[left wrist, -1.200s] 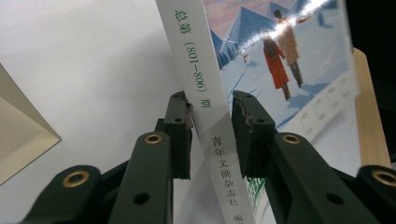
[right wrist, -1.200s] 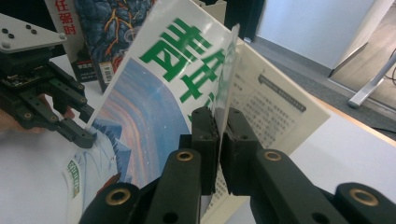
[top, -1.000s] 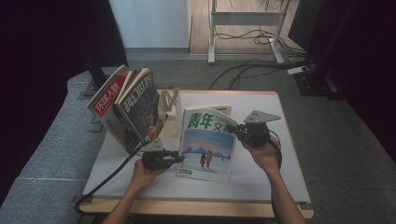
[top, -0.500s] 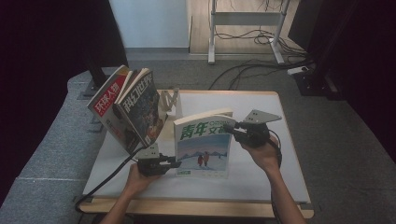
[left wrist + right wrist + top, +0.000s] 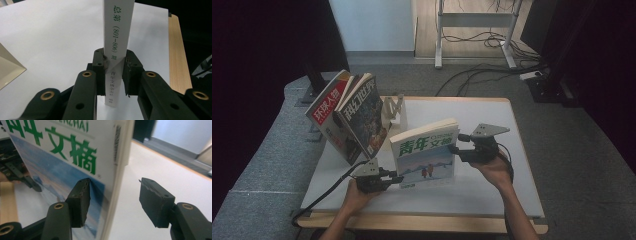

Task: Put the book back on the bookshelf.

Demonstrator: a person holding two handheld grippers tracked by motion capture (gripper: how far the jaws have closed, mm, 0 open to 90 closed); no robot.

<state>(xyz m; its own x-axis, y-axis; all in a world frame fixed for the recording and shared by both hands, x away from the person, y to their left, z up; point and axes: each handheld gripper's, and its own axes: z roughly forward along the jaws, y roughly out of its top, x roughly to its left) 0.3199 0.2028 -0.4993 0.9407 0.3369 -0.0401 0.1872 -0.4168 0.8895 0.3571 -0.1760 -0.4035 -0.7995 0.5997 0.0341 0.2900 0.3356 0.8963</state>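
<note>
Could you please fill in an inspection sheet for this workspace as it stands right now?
Surface: white table top, wooden edge.
Job's things: green-titled magazine standing upright.
Clutter: two magazines leaning in a stand.
Grippers: left gripper clamps the magazine's spine; right gripper has just been opening, its jaws astride the page edge and the far pad clear of it.
Cables: left gripper's cable trails off the table; more on the floor.
Surroundings: grey carpet, metal frame legs.

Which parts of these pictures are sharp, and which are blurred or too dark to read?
High view: white table well lit, surroundings nearly black, cover of the green-titled magazine readable. Left gripper view: the magazine's spine print is sharp between the left claw pads. Right gripper view: right claw pads sharp, background soft.
</note>
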